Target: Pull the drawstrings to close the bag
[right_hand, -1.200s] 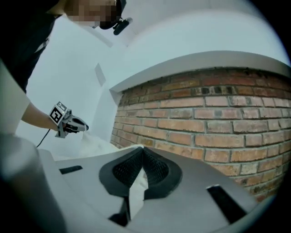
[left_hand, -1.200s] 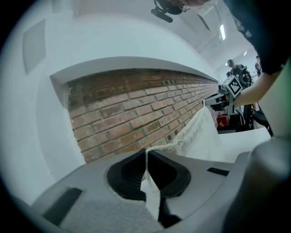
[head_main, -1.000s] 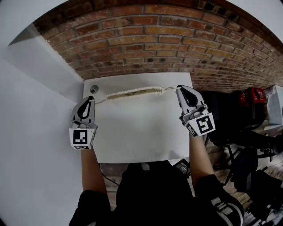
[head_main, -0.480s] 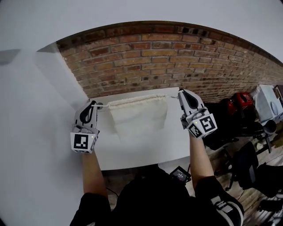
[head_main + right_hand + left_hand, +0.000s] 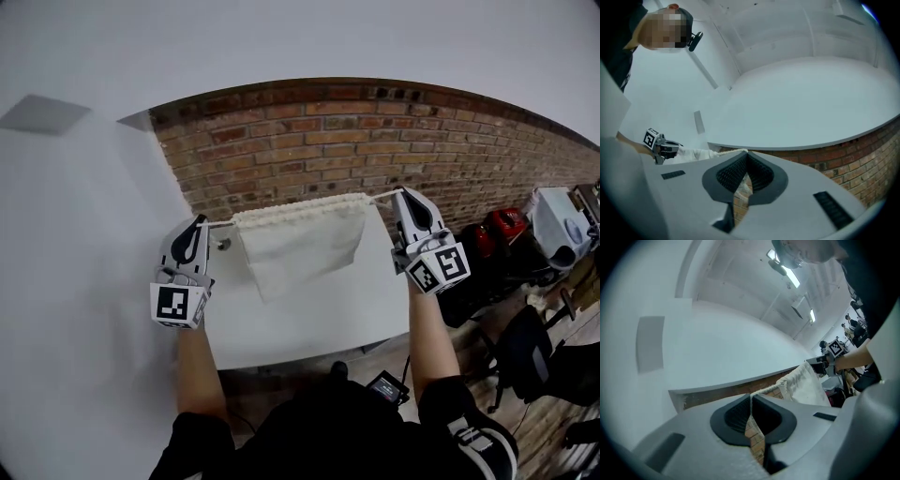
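As you hold both grippers up before the brick wall, each has its jaws pinched together on a drawstring.

- Left gripper: the left drawstring leaves the closed tips and runs right to the bag.
- Right gripper: the right drawstring leaves its closed tips and runs left to the bag.
- The bag sits between your two grippers at frame centre. It is apart from both sets of jaws and joined to them only by the taut strings. Its mouth is gathered tight.

Changes:
- A second ago the bag lay flat on the table, with its bunched mouth along the far edge and your grippers low at either end.
- Half a second ago it was already lifted, with the mouth about level with that far edge.
- Now both grippers are higher in the frame and the bag hangs over the table against the brick.

Orientation:
- The long axis is the gathered mouth, running left to right with the right end slightly higher.
- The body hangs from it toward the lower frame. The bottom edge is slanted, with its lowest corner at lower left.
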